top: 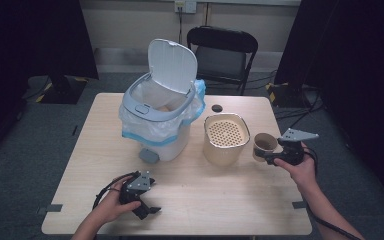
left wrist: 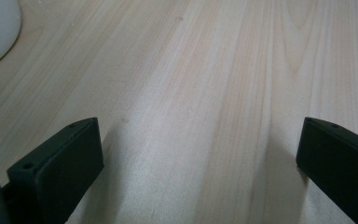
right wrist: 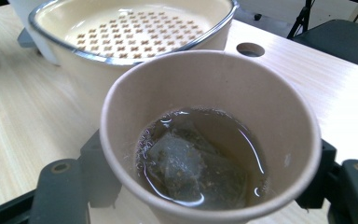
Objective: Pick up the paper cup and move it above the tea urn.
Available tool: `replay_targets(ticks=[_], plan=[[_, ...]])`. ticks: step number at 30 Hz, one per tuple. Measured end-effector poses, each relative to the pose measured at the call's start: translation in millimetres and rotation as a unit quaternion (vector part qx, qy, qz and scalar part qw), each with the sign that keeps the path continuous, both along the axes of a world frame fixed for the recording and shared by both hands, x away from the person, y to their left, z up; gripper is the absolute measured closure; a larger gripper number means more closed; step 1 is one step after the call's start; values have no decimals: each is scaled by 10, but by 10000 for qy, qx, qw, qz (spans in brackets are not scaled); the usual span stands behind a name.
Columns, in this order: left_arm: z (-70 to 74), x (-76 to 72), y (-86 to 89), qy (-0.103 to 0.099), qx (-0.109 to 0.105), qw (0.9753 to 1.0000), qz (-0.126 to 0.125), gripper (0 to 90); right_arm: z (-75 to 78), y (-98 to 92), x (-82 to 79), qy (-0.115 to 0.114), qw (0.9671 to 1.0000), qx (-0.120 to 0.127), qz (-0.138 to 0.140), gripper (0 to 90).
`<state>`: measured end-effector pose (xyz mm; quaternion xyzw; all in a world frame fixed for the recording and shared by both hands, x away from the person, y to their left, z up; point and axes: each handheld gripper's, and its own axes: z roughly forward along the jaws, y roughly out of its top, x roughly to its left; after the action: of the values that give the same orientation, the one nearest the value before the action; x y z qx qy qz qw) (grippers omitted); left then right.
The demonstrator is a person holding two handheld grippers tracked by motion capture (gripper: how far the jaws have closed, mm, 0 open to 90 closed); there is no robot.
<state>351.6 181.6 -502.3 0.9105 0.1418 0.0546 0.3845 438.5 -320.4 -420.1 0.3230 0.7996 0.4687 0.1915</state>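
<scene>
1. The high view looks forward and down from above the person's side onto the pale wooden table [top: 190, 200].
2. The left gripper view faces down, very close to the bare tabletop.
3. The right gripper view sits close over the brown paper cup [right wrist: 209, 140], sharing the cream perforated bowl [right wrist: 135, 28] with the high view.

text: we read none | labels or brands: we find none on the brown paper cup [right wrist: 209, 140], the cream perforated strainer pot [top: 225, 138] or the white lidded plastic bin [top: 161, 107] | numbers and signs: none legible to us
</scene>
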Motion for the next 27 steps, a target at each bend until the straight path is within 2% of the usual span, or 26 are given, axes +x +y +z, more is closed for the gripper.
replay_targets(ticks=[8, 12, 18, 27], plan=[[-1, 0, 0, 0, -9, 10000, 0, 0, 88, -8, 167, 21, 9999, 100, -132, 272], [-1, 2, 0, 2, -6, 10000, -17, 0, 142, -14, 240, 26, 9998, 60, -176, 272], [-5, 2, -2, 4, -31, 10000, -16, 0, 227, -28, 355, -30, 9998, 9, -206, 275], [-1, 1, 0, 3, -3, 10000, -17, 0, 324, -31, 522, -125, 9994, 93, -320, 275]])
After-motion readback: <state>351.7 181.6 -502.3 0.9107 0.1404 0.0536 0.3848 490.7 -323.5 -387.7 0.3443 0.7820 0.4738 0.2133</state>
